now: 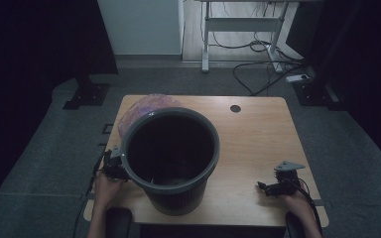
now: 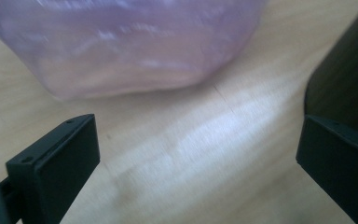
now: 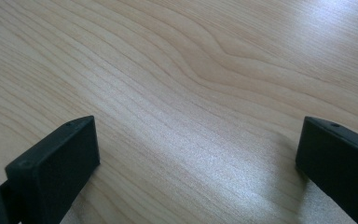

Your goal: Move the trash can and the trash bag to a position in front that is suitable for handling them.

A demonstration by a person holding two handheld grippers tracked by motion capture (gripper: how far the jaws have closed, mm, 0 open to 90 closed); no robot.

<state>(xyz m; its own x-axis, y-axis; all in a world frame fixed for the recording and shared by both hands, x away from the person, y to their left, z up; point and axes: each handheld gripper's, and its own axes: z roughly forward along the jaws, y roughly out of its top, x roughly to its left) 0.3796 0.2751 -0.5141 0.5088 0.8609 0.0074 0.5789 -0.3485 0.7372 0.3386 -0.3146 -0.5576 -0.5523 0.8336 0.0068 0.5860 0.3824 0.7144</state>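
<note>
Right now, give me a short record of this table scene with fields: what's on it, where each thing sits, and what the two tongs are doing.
surface: light wooden table
main object: upright dark grey plastic bin, left of centre
second object: crumpled translucent purple plastic bag, behind the bin at the far left
left tongs: open, beside the bin's left wall, facing the bag
right tongs: open, near the right front edge, over bare wood
held: nothing
</note>
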